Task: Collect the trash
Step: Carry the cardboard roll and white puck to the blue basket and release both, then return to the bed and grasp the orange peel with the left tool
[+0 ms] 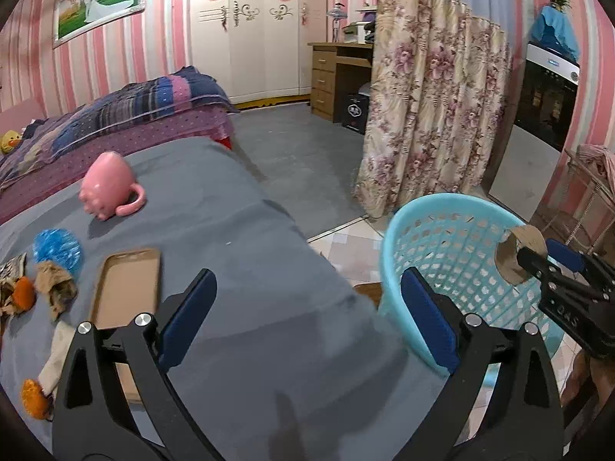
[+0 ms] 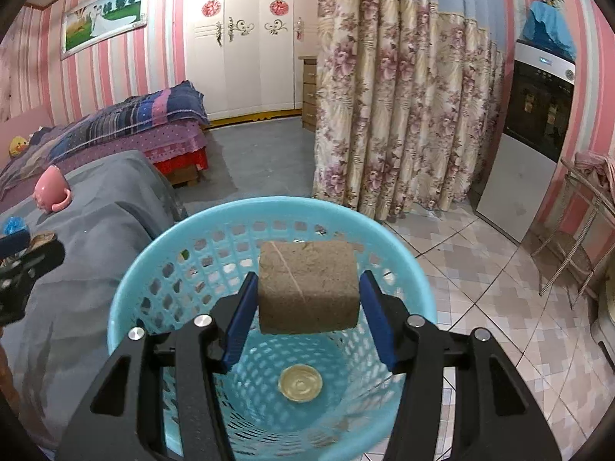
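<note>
Orange scraps (image 1: 32,398) cut off behind the left gripper (image 1: 307,320).

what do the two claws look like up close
Both are matching black frames with triangular cut-outs and round silver bolt heads at the pivots. Each finger carries a flat blue pad. The left claw and right claw look the same build; white lettering marks the right one's side, too blurred to read. No cables or sleeves show.

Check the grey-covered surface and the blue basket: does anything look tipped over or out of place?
Yes. The pink ceramic mug lies tipped on its side on the grey cloth, handle toward the basket. Crumpled wrappers and orange scraps litter the cloth's left end. The light blue plastic mesh basket stands upright.
</note>
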{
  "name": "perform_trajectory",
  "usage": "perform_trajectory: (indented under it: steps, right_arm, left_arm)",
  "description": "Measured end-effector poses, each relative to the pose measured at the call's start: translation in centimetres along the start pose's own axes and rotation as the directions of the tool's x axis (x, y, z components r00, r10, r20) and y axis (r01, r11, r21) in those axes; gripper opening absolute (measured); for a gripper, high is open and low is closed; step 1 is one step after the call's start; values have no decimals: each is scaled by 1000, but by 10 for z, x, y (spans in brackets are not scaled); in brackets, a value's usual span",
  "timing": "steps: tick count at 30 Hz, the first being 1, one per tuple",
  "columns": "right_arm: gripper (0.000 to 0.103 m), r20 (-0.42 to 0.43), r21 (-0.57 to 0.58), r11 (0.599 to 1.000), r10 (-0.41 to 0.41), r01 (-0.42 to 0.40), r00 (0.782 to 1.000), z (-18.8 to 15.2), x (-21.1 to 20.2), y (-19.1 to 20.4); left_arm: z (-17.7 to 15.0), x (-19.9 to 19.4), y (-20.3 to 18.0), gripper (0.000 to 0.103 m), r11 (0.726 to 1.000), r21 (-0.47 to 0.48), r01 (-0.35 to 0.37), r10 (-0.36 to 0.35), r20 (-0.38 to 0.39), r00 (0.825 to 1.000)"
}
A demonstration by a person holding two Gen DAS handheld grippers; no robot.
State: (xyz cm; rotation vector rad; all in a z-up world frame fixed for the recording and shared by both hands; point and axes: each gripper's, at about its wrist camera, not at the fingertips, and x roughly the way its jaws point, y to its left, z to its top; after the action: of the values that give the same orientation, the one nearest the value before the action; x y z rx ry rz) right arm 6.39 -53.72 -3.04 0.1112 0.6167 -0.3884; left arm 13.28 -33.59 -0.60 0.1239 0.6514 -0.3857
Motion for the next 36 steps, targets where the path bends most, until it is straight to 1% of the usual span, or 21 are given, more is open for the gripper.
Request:
perform_trajectory:
  steps: [3, 5, 7, 9, 11, 12, 19, 23, 27, 31, 36]
  right_arm:
    - [56, 0, 3, 1000, -9, 9, 1000, 2, 0, 7]
    - [77, 7, 25, 1000, -12, 11, 1000, 4, -3, 9]
    - [80, 17, 40, 999, -20, 20, 1000, 4, -6, 9]
    - [84, 13, 54, 999, -7, 6, 1000, 6, -7, 9]
    - [93, 20, 58, 998, -1, 0, 1000, 7, -10, 11]
    - [94, 28, 54, 999, -7, 6, 1000, 8, -13, 14]
    - [95, 49, 25, 1000, 0, -1, 999, 13, -26, 29]
    - [96, 60, 20, 1000, 17, -19, 998, 15, -36, 38]
    - [96, 67, 1, 999, 51, -51, 996, 13, -44, 56]
    - [96, 68, -16, 997, 83, -82, 994, 11, -49, 73]
    - [96, 73, -45, 992, 122, -119, 990, 9, -56, 96]
  left_arm:
    - [-2, -8, 12, 94, 1000, -15, -14, 14, 13, 1000]
    - [-2, -14, 20, 94, 999, -18, -27, 27, 19, 999]
    - [-3, -19, 27, 94, 999, -24, -37, 37, 24, 999]
    - [-3, -25, 36, 94, 998, -35, -47, 48, 30, 998]
    - [-3, -30, 43, 95, 997, -50, -56, 58, 35, 998]
    - [-3, -33, 47, 95, 997, -57, -58, 60, 39, 997]
    - [-3, -52, 63, 96, 994, -84, -75, 80, 57, 995]
    - [-5, -66, 75, 97, 991, -100, -94, 101, 66, 993]
    - [-12, -81, 91, 97, 983, -139, -115, 126, 71, 989]
    - [-21, -92, 105, 97, 977, -142, -160, 170, 62, 984]
    - [-29, -106, 125, 97, 969, -160, -189, 202, 64, 977]
